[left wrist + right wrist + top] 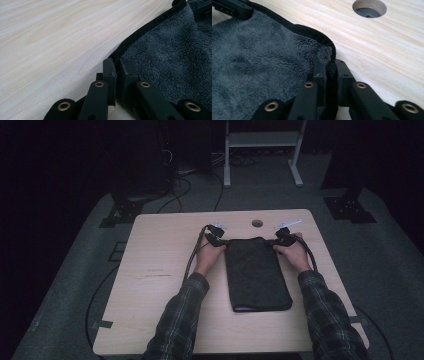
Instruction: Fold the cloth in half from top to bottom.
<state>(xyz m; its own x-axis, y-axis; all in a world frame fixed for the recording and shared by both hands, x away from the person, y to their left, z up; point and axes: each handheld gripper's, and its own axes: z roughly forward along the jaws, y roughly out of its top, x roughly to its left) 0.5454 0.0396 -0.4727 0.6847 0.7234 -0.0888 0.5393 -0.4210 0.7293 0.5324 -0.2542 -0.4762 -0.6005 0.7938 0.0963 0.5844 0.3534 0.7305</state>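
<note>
Where tongs (pixel 223 241) pinch: dark fleecy towel (pixel 256 272)

This place looks like a lab or a test room. A light wooden counter (pixel 165 270) with a round cable hole (pixel 257 223) stands on grey carpet (pixel 395 265). Black cables (pixel 175 187) lie on the floor, beside a white metal frame (pixel 262 150) and black stand bases (pixel 350 207). The background is dark.

No writing, label, brand or number could be read anywhere. Faint dark marks sat on the wooden table (pixel 150 265) left of the person's left hand (pixel 209 257), too small and blurred to make out. The dark towel (pixel 256 272) carried no legible tag.
</note>
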